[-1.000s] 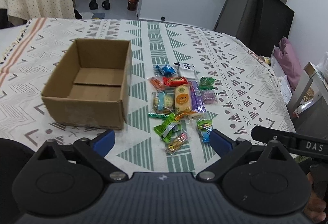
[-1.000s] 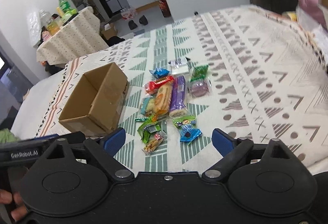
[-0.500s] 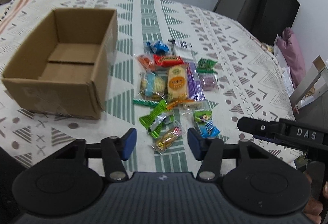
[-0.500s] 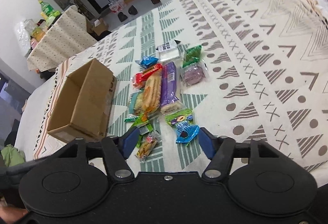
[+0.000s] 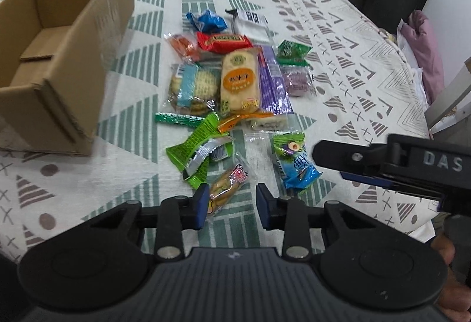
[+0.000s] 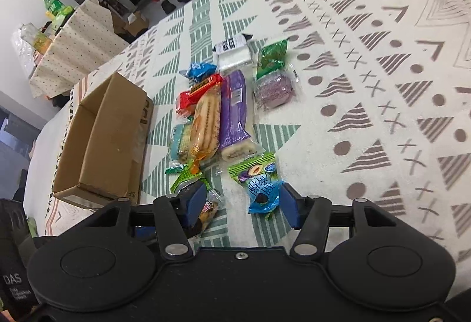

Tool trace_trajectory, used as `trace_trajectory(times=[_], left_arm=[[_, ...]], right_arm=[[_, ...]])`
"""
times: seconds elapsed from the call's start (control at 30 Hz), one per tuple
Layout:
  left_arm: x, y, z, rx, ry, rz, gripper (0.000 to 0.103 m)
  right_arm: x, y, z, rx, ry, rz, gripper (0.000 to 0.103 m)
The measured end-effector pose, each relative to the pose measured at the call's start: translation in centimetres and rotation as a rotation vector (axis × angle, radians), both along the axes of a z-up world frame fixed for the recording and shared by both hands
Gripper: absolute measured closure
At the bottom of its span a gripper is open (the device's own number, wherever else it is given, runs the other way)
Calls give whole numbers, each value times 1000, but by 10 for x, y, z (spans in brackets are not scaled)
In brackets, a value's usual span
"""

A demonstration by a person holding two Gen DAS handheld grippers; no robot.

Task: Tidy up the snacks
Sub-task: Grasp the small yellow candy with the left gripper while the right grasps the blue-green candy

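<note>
Right now we've got the left gripper (image 5: 230, 202) narrowed around the small clear peanut pack (image 5: 228, 185) at the near edge of the snack pile, w/ the right gripper (image 6: 240, 202) part-open around the blue-green plum pack (image 6: 260, 183). Both wrappers look slick and flat on the cloth, so we risk pinching just a film corner and dropping it short of the cardboard box (image 5: 63, 66) on the left. Also the two tools sit v. close, so they could bump.

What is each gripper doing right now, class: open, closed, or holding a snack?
Left gripper: open, straddling the nut packet, not clamped.
Right gripper: open around the blue packet, holding nothing.
</note>
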State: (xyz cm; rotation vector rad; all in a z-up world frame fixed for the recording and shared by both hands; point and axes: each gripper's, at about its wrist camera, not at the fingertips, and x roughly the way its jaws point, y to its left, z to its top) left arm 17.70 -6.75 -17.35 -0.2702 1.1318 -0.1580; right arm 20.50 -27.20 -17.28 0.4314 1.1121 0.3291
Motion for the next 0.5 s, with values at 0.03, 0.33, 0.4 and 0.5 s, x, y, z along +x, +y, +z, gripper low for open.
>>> trace_trajectory(times=[0.03, 0.33, 0.4, 0.5], left_arm=[[2, -1, -3, -2, 4, -1, 70], [18, -9, -24, 11, 63, -19, 70], [17, -10, -28, 21, 66, -23, 70], [16, -10, -28, 27, 58, -19, 72]], right_arm=[[3, 1, -3, -9, 10, -1, 48], [20, 11, -20, -51, 45, 24, 49], [21, 14, -23, -64, 52, 35, 49], [25, 21, -29, -120, 60, 55, 49]])
